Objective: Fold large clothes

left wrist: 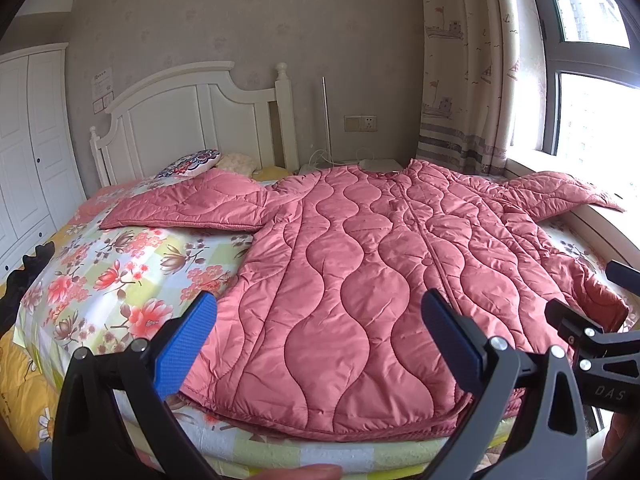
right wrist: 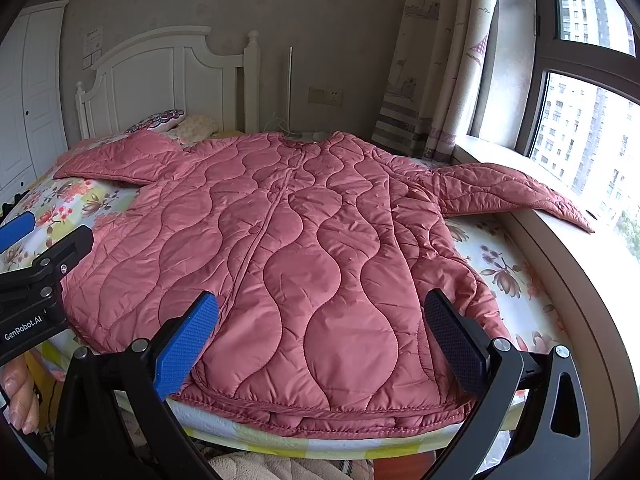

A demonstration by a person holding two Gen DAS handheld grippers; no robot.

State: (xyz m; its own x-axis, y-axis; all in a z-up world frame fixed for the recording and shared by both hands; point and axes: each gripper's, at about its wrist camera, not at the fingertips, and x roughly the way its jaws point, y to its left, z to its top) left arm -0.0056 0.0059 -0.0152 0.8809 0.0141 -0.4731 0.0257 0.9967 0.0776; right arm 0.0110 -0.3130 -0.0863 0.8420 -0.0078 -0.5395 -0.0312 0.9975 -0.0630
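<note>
Pink quilted coat (left wrist: 360,264) lies spread flat, front up, on the bed's floral sheet (left wrist: 120,276), hem toward the cameras at the foot edge, collar toward the white headboard (left wrist: 192,120). Closure runs up the middle. One sleeve stretches out over the sheet toward the wardrobe side; the other sleeve (right wrist: 508,188) reaches off the bed onto the window sill (right wrist: 560,240).

Left tool (left wrist: 320,340): jaws wide apart, blue pads (left wrist: 184,344) hovering above the hem, nothing between them. Contact with the fabric cannot be told. Right tool (right wrist: 320,340): also spread wide, empty, held over the hem nearer the window side.

Left wrist view only: a dark object at the far left edge of the bed, a white flat box (left wrist: 380,165) behind the collar, and the right tool's black body entering from the right edge. A fingertip shows at the bottom of the frame.

Right wrist view only: the sill sleeve seen in full to its cuff, apartment blocks through the window (right wrist: 580,128), the left tool's black body with a "GenRobot.AI" label and one blue pad at the left edge, and fingers of a hand (right wrist: 18,396) below it.

Both views: patterned pillow (left wrist: 192,162) by the headboard, curtain (left wrist: 460,80), wall socket (right wrist: 326,97), white wardrobe (left wrist: 28,140).
</note>
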